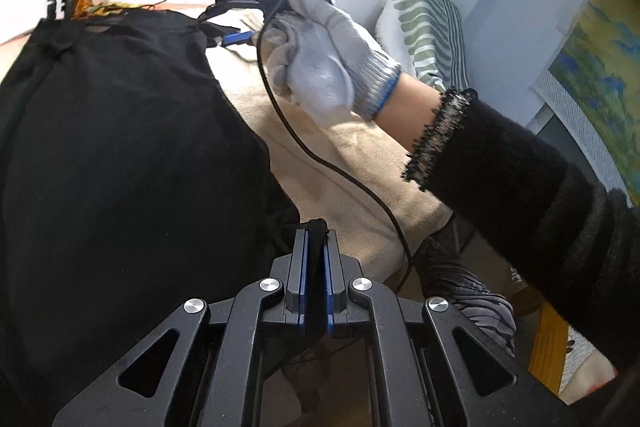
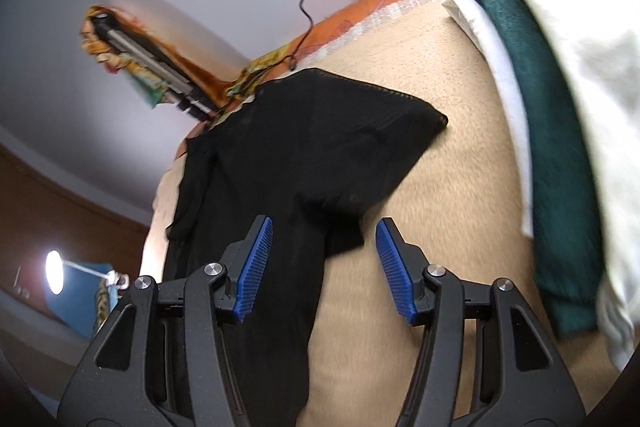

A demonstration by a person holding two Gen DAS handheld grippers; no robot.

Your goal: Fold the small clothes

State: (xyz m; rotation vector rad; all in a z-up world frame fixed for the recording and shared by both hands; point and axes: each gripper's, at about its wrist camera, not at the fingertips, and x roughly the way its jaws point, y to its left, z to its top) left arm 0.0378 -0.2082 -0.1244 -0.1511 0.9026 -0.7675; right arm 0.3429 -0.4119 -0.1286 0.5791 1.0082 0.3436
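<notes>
Black fabric fills the left of the left wrist view: a dark garment [image 1: 120, 131] spread over a beige blanket [image 1: 344, 163]. At the bottom centre, the left tool [image 1: 315, 247] is clenched on a fold of that garment, a strip of black cloth pinched between its blue-lined fingers. A thin black cable [image 1: 304, 147] curves across the blanket from the lower centre up to the top. There, a hand in a grey knit glove [image 1: 328, 55], with a fuzzy black sleeve [image 1: 520, 179] behind it, holds the right tool [image 1: 240, 37], seen from the side above the garment's far edge. A green-and-white striped pillow [image 1: 428, 27] leans against the wall at the right.

From the right wrist view, the same garment [image 2: 304, 147] lies on the blanket [image 2: 440, 187], stretching from the centre down to the lower left. The right tool [image 2: 324, 251] is released, its ridged blue fingers wide apart; the left finger overlaps the cloth, the right one sits over bare blanket. At the right edge lie folded white cloth [image 2: 592, 67] and dark green cloth [image 2: 556, 147].
</notes>
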